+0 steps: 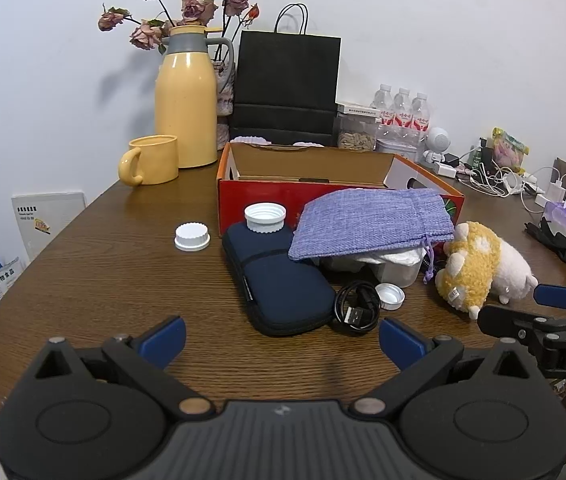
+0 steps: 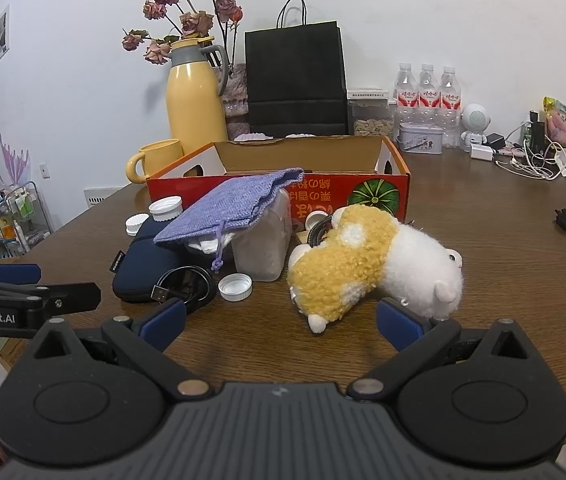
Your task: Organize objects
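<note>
Left wrist view: the left gripper [image 1: 282,341] is spread wide and empty; in front of the red cardboard box [image 1: 335,196] lie one navy zip case [image 1: 279,280], one lilac drawstring pouch [image 1: 367,222], three white caps [image 1: 192,236] and one coiled USB cable [image 1: 357,307]. Right wrist view: the right gripper [image 2: 281,326] is likewise released, with one yellow-and-white plush toy [image 2: 371,264] on its side before the box [image 2: 363,192], just beside one frosted plastic container [image 2: 263,248].

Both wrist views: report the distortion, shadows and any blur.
Left wrist view: fisheye bends the table edge, corners vignetted dark, the flowers cast soft shadows on the wall, left gripper sharp. Right wrist view: same barrel curve, even light, plush toy crisp, no glare or motion blur.
</note>
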`<state>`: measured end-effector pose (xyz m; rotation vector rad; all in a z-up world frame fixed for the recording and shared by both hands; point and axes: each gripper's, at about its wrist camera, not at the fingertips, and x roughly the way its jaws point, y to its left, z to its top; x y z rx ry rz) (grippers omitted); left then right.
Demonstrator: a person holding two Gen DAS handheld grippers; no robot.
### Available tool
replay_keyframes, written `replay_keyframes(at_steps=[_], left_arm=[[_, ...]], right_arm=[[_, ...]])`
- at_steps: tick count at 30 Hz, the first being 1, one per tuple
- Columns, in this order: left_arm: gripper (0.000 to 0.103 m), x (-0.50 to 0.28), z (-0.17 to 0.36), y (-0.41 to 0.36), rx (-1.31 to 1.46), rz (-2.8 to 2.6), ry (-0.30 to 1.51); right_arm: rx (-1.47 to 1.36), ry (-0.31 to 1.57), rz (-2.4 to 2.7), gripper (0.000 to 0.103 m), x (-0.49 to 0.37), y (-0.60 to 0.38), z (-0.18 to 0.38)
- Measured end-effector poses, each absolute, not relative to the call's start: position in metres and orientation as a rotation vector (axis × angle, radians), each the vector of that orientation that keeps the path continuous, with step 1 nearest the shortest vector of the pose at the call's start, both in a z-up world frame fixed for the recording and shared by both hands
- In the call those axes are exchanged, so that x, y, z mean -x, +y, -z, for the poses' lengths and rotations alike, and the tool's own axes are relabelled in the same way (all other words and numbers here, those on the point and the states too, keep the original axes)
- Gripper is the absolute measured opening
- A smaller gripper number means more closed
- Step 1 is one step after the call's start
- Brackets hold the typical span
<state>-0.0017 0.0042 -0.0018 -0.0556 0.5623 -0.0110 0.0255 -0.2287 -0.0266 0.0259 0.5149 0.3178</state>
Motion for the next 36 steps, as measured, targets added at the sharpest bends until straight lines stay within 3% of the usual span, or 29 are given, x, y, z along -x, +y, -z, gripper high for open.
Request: replay_keyframes(at_steps=[36], left_arm=[[0.103,0.0038,0.0010,0.0047,0.061,0.012,0.552]], right_arm=[[-0.022,0.524,-0.316,0.103,-0.0253,-0.2288,0.0278]])
